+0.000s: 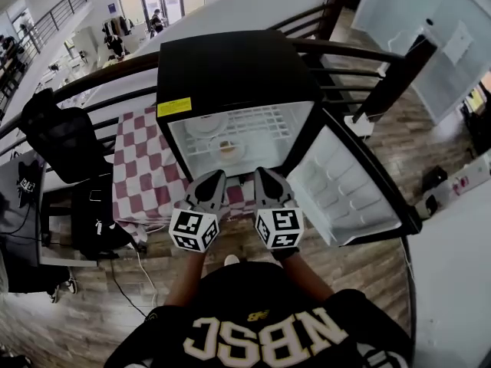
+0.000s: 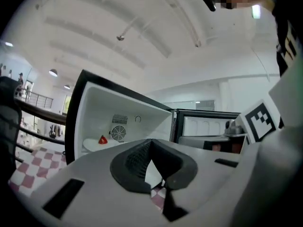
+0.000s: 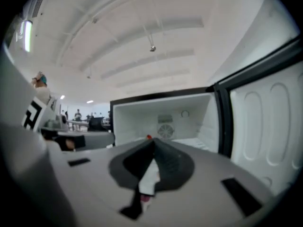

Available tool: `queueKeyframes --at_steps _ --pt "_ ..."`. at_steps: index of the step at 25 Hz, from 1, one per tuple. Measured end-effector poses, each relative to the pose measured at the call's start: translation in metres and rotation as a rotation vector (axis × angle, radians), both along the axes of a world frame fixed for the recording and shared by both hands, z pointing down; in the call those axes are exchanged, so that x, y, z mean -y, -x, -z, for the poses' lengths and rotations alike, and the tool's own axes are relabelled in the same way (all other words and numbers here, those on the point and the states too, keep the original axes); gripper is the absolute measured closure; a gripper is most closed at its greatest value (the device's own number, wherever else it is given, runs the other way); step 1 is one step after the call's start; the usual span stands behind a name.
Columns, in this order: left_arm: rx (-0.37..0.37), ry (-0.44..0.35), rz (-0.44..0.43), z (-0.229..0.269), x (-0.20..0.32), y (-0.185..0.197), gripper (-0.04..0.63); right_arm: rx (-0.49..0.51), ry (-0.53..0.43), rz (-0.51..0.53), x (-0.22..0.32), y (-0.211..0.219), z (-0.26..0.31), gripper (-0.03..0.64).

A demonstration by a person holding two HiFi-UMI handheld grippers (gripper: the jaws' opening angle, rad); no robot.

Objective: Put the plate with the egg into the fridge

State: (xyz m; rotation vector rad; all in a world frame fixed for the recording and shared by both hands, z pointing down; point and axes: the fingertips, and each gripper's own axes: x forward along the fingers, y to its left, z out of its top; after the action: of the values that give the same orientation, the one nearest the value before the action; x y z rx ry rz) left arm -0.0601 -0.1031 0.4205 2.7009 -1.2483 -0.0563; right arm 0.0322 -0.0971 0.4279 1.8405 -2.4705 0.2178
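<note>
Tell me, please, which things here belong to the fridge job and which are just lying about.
Job: fridge, plate with the egg, left gripper, right gripper, both shut.
Lying about: checked cloth, black chair, second plate.

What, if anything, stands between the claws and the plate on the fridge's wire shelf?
Nothing visible. The fridge door is swung open, the plate lies on the wire shelf inside, and the left claw and right claw, both shut and empty, sit before the opening.
</note>
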Motion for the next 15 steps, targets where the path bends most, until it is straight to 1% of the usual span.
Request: queueKeyframes --at_steps 3,6,9,15 --pt "0.053 -0.059 0.051 0.014 -0.006 -0.007 0.575 -0.022 -0.03 0.002 -0.007 -0.003 0.014 0.597" --pt "0.077 -0.102 0.102 0.025 -0.011 -0.009 0.575 -0.035 -0.044 0.018 -0.013 -0.003 0.023 0.597" --pt "0.077 -0.1 0.136 0.03 -0.016 -0.009 0.575 -0.031 -0.041 0.03 -0.02 -0.006 0.027 0.597" --pt "0.083 -0.064 0.149 0.026 -0.026 -0.022 0.574 -0.022 -0.026 0.037 -0.031 -0.02 0.03 0.597"
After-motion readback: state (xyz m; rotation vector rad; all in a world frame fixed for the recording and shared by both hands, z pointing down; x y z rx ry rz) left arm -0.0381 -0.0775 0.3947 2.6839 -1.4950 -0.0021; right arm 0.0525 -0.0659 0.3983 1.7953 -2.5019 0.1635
